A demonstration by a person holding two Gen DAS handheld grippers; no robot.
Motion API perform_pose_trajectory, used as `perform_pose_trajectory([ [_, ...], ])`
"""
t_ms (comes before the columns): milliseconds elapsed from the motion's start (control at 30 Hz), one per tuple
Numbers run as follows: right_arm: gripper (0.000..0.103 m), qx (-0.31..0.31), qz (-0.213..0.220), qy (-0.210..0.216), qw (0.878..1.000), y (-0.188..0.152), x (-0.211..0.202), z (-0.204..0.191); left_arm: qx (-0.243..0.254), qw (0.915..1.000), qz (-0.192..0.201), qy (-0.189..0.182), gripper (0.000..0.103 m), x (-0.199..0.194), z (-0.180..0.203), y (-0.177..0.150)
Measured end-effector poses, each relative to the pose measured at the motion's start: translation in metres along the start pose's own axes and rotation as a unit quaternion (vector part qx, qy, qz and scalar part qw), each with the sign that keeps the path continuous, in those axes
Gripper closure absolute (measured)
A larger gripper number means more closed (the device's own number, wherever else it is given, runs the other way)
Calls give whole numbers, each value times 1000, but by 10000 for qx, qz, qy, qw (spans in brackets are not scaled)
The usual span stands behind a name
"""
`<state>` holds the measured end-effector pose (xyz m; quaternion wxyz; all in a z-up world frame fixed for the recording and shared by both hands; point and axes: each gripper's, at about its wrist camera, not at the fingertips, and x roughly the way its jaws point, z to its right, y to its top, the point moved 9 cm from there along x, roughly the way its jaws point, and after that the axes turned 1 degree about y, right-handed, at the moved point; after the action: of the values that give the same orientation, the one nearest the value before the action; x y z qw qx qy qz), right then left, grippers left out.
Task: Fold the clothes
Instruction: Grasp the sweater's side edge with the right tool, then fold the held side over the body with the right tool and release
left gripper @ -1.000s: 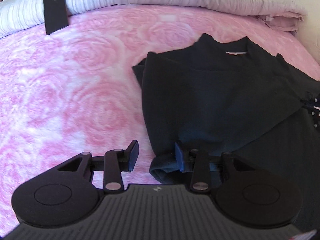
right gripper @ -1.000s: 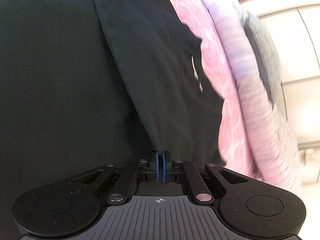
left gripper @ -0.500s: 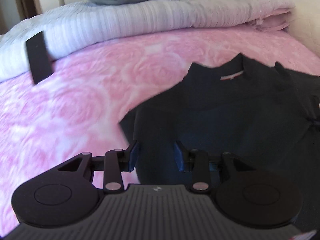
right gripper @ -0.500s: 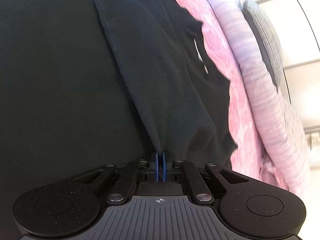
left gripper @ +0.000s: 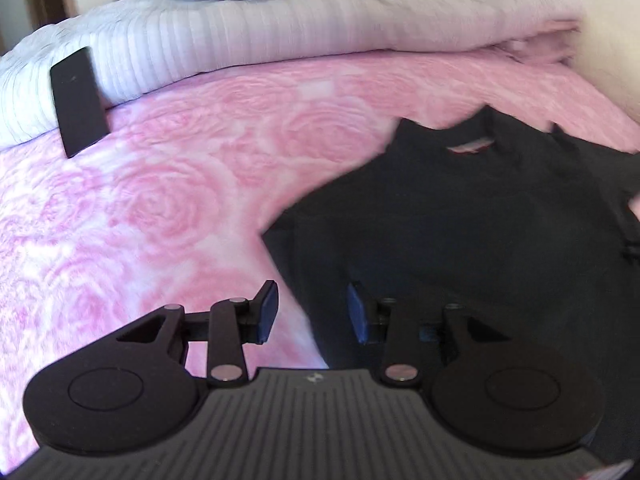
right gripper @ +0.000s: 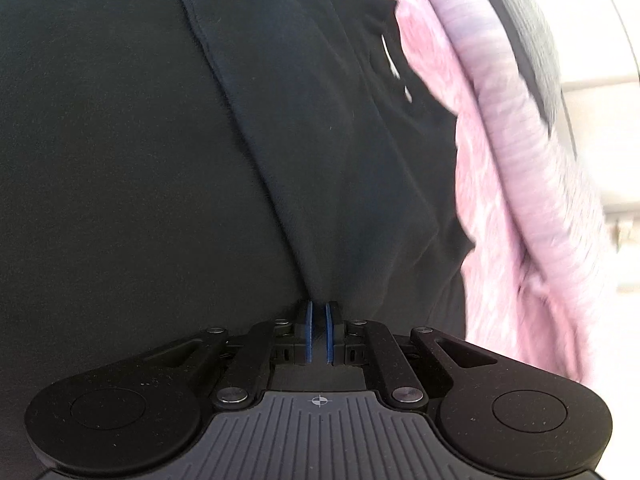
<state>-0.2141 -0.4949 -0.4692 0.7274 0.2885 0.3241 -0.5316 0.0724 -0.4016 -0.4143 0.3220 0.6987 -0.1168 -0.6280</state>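
The black garment (left gripper: 460,216) lies spread on the pink rose-patterned bed cover (left gripper: 160,208), filling the 3 o'clock half of the left wrist view, its collar toward 1 o'clock below the folded white quilt (left gripper: 240,40). The left claw (left gripper: 312,312) stands spread, nothing pressed between its blue pads, the garment's edge running between and under them; a flat black object (left gripper: 78,100) leans on the quilt at 10 o'clock. The right claw (right gripper: 318,334) is pressed together, pinching a raised fold of the garment (right gripper: 160,160), with pink cover at 3 o'clock.
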Motion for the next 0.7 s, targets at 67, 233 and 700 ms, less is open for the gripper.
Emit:
perform_pose_trajectory([
  [67,99,378,-258,221,9987,-6,-8,-5,348,9990,-232,-135,70,-2,19,-20],
  [233,99,1432,-763,461,9857,-33,-32,-4,685,9964,-494,18,70,-9,36,-49],
  [700,9,6407,202,254,7671,-250,-48,159,618,9970,-428,161,70,-40,161,11],
])
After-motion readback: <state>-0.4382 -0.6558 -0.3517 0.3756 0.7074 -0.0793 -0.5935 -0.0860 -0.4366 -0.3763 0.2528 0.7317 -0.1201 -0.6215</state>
